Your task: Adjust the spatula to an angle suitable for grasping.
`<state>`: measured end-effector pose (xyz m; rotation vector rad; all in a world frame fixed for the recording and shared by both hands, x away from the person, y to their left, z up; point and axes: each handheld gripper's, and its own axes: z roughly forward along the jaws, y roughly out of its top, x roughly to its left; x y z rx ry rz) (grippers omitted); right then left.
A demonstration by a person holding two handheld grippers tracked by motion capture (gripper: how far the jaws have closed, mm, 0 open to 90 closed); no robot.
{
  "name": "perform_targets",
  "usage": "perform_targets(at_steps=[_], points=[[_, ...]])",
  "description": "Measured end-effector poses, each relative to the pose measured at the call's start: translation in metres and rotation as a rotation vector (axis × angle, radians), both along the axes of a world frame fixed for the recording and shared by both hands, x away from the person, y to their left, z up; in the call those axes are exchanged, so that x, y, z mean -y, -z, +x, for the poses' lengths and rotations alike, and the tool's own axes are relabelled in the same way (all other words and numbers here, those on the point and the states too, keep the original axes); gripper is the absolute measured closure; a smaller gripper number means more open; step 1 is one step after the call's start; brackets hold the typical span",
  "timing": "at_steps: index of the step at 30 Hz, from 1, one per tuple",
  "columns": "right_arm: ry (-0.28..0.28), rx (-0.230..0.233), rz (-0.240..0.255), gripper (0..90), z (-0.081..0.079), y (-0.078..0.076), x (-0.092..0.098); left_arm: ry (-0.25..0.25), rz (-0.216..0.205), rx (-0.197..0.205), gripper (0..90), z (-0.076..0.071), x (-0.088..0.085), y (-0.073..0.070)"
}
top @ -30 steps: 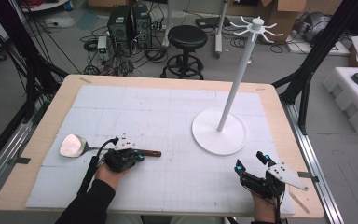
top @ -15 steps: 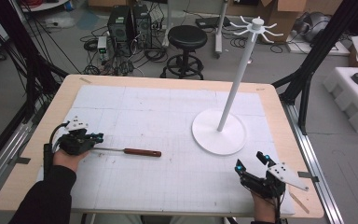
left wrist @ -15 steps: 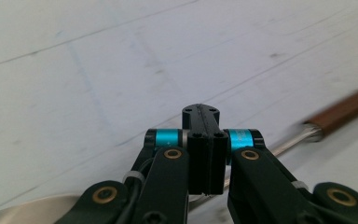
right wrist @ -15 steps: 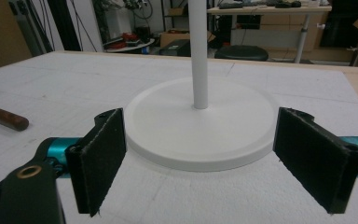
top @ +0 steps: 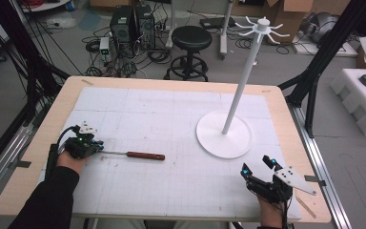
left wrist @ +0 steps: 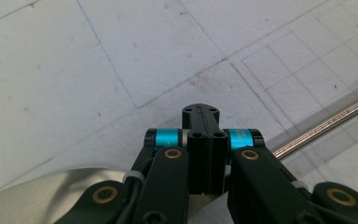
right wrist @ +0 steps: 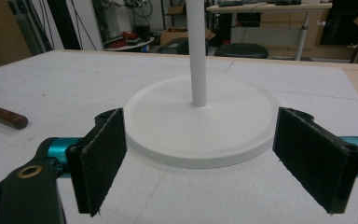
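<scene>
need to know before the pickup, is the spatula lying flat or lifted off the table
Lying flat. In the high view the spatula rests level on the table, wooden handle rightward; the shut left gripper sits over its blade end.

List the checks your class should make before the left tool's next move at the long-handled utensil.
1. Left tool jaws shut: ok.
2. Left tool gripping the utensil: cannot tell; its metal blade lies beneath the jaws.
3. Right tool open, nothing between the pads: ok.
4. White stand upright, clear of both tools: ok.
5. Utensil's wooden handle flat on the mat: ok.
</scene>
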<state>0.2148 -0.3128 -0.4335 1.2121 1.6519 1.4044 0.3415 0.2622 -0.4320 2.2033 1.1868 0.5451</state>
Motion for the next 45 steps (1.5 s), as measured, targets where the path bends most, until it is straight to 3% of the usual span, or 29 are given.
perform_targets(at_steps=[12, 19, 29, 33, 34, 35, 37, 38, 39, 41, 45], points=[[-0.003, 0.002, -0.002, 16.3, 0.000, -0.001, -0.001, 0.003, 0.011, -0.013, 89.7, -0.030, -0.011, -0.001], [-0.003, 0.000, -0.002, 16.4, 0.000, -0.001, -0.003, 0.037, 0.005, -0.013, 89.7, -0.054, -0.008, -0.001], [-0.003, 0.000, 0.003, 16.4, 0.000, -0.001, -0.003, 0.048, 0.011, -0.018, 89.6, -0.088, 0.002, -0.002], [-0.003, 0.000, 0.006, 16.4, 0.000, -0.001, -0.003, 0.054, 0.001, -0.031, 89.6, -0.097, 0.007, -0.003], [-0.002, 0.002, 0.006, 16.4, 0.001, -0.001, -0.003, 0.065, -0.034, -0.012, 89.5, -0.097, 0.009, -0.008], [-0.003, 0.001, 0.006, 16.4, 0.001, 0.000, -0.003, 0.065, -0.034, -0.012, 89.5, -0.097, 0.009, -0.008], [-0.001, 0.000, 0.006, 16.4, 0.001, 0.000, -0.003, 0.092, -0.079, 0.024, 89.5, -0.096, 0.016, -0.018], [-0.006, 0.001, 0.003, 16.4, 0.002, -0.001, -0.003, 0.157, -0.112, 0.047, 89.5, -0.094, 0.029, -0.027], [-0.006, 0.001, 0.003, 16.4, 0.002, -0.001, -0.003, 0.157, -0.112, 0.047, 89.5, -0.094, 0.029, -0.027], [-0.008, -0.004, 0.008, 16.4, 0.002, 0.000, -0.005, 0.244, -0.114, 0.058, 89.5, -0.092, 0.048, -0.033], [-0.010, -0.003, 0.012, 16.4, 0.002, -0.001, -0.004, 0.360, -0.139, 0.056, 89.5, -0.089, 0.086, -0.031]])
